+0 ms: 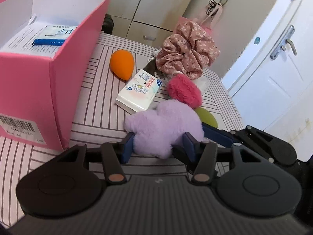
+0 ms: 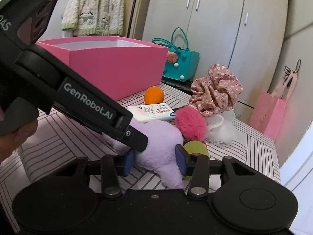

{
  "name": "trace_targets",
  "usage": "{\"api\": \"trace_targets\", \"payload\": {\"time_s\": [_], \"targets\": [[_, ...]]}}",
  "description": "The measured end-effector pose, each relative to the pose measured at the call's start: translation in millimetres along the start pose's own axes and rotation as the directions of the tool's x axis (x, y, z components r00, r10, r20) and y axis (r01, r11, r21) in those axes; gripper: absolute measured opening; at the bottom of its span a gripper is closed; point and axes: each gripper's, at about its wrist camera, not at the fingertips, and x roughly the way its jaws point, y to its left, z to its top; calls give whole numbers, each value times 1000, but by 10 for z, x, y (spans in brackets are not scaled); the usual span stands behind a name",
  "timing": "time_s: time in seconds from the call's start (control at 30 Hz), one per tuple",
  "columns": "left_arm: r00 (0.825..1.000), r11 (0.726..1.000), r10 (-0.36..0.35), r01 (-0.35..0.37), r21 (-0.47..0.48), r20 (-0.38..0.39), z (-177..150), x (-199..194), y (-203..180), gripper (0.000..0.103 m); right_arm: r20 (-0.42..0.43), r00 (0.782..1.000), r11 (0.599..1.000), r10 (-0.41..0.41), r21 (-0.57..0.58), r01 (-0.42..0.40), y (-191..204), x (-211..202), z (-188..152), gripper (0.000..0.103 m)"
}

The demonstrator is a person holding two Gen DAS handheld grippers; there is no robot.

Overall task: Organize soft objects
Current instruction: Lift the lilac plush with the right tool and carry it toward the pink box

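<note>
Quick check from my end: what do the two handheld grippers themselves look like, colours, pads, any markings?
Both are matte black plastic. The left gripper and right gripper each have jaws with blue pads, black linkage arms with round metal pivots, and two disc-shaped housings on a ribbed body. In the right wrist view, the left unit's side reads "GenRobot.AI" in white. No cables show.

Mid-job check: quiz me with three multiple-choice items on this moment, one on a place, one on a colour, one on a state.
1. Where is the orange sponge?
A. in the pink box
B. on the striped table beside the box
C. under the scrunchie

2. What colour is the plush between the left gripper jaws?
A. lilac
B. green
C. white

3. The pink box is:
A. lidded
B. tipped over
C. open, with a tissue pack inside

Answers: B, it lies on the table next to the box; A, pale purple fluff; C, the inside shows from above.
</note>
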Motion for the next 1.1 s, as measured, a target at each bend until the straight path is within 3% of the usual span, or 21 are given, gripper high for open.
{"api": "trace_targets", "payload": {"time_s": [0.1,0.13,0.53,0.63,0.9,0.97,1.1], "targets": [[1000,998,21,-22,59,21,-13,-47,-73,40,2,1000,1000,-4,7,4,6,-2,-23,49],[999,997,36,-38,74,28,-15,-67,-87,29,0,1000,1000,-6,12,6,8,-7,-29,48],[1000,998,-10,11,61,-29,-81,-139,55,23,-33,998,996,52,77,-49,-120,-101,-20,49],[999,999,-19,20,48,-30,-85,-129,76,23,-54,996,997,64,52,-61,-121,-56,-6,58],[999,999,-34,36,34,-39,-101,-141,107,23,-76,993,996,86,-17,-88,-102,70,30,60],[999,999,-35,36,38,-38,-106,-143,101,23,-76,992,995,96,0,-96,-129,75,29,60],[998,998,-45,46,42,-41,-115,-143,87,23,-73,994,996,83,37,-80,-127,39,8,48]]}}
